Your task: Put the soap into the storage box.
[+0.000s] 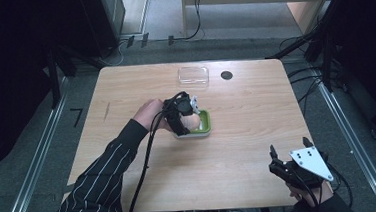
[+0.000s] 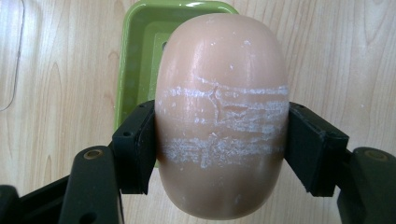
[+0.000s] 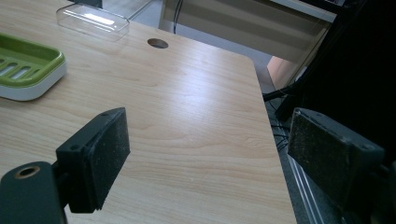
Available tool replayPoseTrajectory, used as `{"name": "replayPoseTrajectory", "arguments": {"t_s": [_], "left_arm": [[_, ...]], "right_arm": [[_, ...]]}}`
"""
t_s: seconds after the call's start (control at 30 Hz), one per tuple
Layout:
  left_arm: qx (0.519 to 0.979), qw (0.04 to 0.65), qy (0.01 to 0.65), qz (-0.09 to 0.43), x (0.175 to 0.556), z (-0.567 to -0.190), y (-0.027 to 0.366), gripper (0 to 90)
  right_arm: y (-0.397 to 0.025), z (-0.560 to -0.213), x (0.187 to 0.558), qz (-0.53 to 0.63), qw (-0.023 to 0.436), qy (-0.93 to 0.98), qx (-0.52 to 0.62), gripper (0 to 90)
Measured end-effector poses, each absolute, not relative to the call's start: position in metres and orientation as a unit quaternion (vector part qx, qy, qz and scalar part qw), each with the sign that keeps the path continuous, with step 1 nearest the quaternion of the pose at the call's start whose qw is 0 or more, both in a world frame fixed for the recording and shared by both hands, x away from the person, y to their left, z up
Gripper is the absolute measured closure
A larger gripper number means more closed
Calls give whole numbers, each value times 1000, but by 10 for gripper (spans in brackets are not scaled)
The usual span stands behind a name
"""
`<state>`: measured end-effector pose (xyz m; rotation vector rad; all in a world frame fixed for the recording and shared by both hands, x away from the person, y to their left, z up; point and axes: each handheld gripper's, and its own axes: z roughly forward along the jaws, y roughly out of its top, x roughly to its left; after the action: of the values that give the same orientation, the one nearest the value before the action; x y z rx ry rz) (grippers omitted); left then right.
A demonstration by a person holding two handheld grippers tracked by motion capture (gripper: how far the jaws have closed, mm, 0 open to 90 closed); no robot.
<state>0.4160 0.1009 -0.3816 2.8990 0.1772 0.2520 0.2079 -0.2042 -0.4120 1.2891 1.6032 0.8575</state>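
A pale pink oval bar of soap, scuffed with white streaks, is clamped between the two black jaws of my left gripper. It hangs just above a green soap dish with a white base. From above, the left gripper and soap sit over the dish at the table's middle. My right gripper rests near the front right edge, open, with nothing between its pads. The dish lies far to its left.
A clear plastic lid lies at the back of the wooden table, beside a dark round cable hole. Cables trail off the table's right side. A striped sleeve reaches in from the lower left.
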Motion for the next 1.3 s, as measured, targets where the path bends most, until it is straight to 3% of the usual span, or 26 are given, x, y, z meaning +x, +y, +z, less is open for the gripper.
{"name": "replayPoseTrajectory", "arguments": {"t_s": [1.3], "left_arm": [[988,109,57,92,438,-399,99,335]], "right_arm": [[-207,-412,205,338,445,645,520,136]]}}
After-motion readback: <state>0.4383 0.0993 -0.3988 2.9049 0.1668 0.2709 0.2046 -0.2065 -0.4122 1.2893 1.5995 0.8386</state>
